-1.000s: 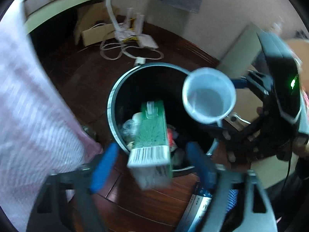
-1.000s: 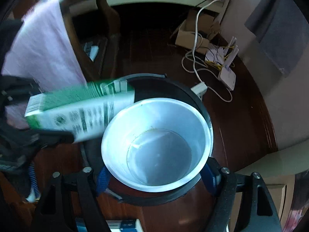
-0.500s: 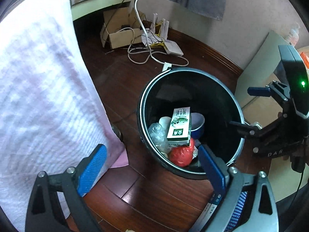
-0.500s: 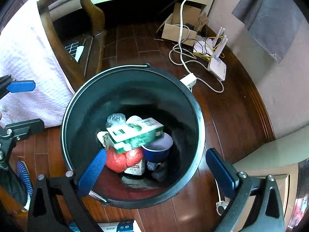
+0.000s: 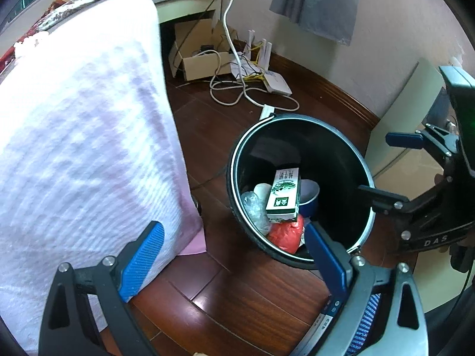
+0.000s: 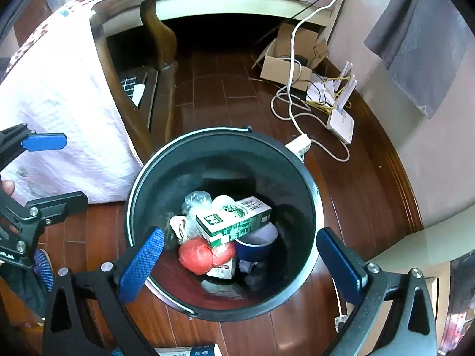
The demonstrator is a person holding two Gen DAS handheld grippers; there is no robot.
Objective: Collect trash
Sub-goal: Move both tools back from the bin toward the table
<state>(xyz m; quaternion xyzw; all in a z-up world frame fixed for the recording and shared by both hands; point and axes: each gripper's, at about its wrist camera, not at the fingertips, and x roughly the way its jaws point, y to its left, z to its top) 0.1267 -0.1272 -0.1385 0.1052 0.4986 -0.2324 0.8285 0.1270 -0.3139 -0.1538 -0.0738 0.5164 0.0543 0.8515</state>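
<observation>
Both claws hang empty over a black bin (image 6: 166, 178) on a dark wood floor (image 5: 237, 302), pointing steeply down. Left claw (image 5: 234, 255) has its blue pads spread wide w/ nothing between them but floor and the bin's near rim; right claw (image 6: 240, 262) is likewise wide open, framing the bin mouth. The trash sits inside at the bottom: a green-and-white carton (image 6: 234, 218) on top, a red wad (image 6: 197, 255) under its near end, a blue cup (image 6: 256, 244) tucked beside it, clear crumpled plastic (image 6: 194, 204) and a white lump behind. From the right claw the pile lies dead ahead at 12 o'clock, carton's long axis running roughly 8 to 2; from the left claw the bin sits off at about 1 o'clock, carton running near 12 to 6. Judged from that, the right hand is the better centred over the bin, the left already off toward the white bedcover (image 5: 74, 136). With the carton and cup down, the next pickup likely lies outside the bin, so both hands would have to swing away. Right view alone shows the wooden bed leg (image 6: 157, 26) and the dark gap under the bed; left view alone shows a printed box edge (image 5: 326, 323) at 6 o'clock by its right pad, poss. more trash but too cropped to tell. Both show the cardboard box (image 5: 202, 59), cables and router (image 6: 341, 121) by the wall.
</observation>
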